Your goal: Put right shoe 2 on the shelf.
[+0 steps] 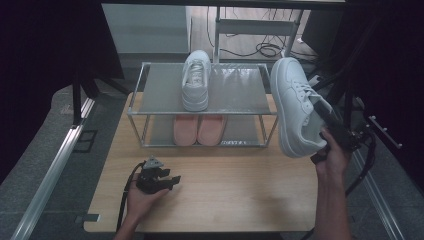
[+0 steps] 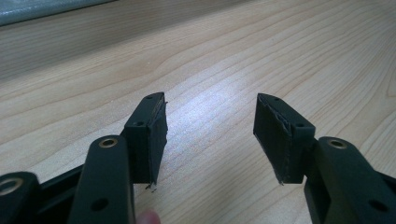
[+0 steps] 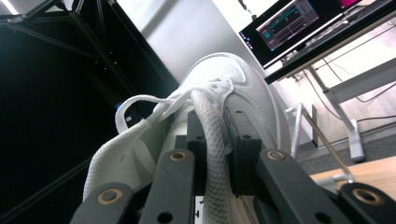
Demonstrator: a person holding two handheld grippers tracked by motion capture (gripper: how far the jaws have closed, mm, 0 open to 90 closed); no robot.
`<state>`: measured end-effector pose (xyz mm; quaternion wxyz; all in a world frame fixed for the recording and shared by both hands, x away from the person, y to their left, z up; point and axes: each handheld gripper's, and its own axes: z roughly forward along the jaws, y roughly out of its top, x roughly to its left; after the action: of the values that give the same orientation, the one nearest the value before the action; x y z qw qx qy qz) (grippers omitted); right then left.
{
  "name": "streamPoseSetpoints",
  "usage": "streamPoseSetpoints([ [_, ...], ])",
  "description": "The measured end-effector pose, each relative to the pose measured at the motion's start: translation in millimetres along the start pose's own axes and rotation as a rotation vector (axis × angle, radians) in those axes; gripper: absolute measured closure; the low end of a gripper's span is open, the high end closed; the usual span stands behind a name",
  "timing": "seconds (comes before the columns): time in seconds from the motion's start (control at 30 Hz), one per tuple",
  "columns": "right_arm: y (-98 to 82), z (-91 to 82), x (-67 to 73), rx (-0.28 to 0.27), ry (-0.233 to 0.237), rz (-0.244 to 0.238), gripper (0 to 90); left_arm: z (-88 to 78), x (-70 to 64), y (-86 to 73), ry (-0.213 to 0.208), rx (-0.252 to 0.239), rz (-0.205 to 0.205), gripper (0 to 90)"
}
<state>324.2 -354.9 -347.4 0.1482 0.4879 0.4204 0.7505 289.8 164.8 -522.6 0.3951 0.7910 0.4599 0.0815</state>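
- Overhead, from the high view, my right gripper (image 1: pixel 325 116) holds a white sneaker (image 1: pixel 296 107) in the air off the right end of the metal shoe rack (image 1: pixel 235 92), toe pointing away and sole turned toward the rack. A second white sneaker (image 1: pixel 195 80) stands on the top shelf, and a pair of pink shoes (image 1: pixel 199 129) sits on the lower one. My left gripper (image 1: pixel 167 181) rests low over the wooden table (image 1: pixel 240 190) in front of the rack, well apart from the shoes.
- Left gripper view: I see both black jaws spread wide with nothing between them, bare wood grain of the table (image 2: pixel 224 70) beneath.
- Right gripper view: my jaws are clamped on the sneaker's tongue (image 3: pixel 212 140), near the white laces (image 3: pixel 159 105), with the toe (image 3: pixel 224 70) rising ahead. Behind it, a lit monitor (image 3: pixel 292 21) sits on a desk at upper right.
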Motion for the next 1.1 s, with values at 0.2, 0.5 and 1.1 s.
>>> streamPoseSetpoints([
  [0.2,0.5,19.0,8.1,0.007,0.017,0.008,80.9,-0.7,1.2,-0.6,0.003,-0.003,-0.001,44.9],
  [0.5,2.6,46.1,15.0,0.028,0.032,0.014,80.8,-1.4,2.2,-0.6,0.006,-0.006,-0.002,44.9],
  [1.1,-3.0,96.7,30.5,0.09,-0.005,0.002,80.7,-1.9,1.7,-0.8,-0.001,-0.01,0.002,44.9],
])
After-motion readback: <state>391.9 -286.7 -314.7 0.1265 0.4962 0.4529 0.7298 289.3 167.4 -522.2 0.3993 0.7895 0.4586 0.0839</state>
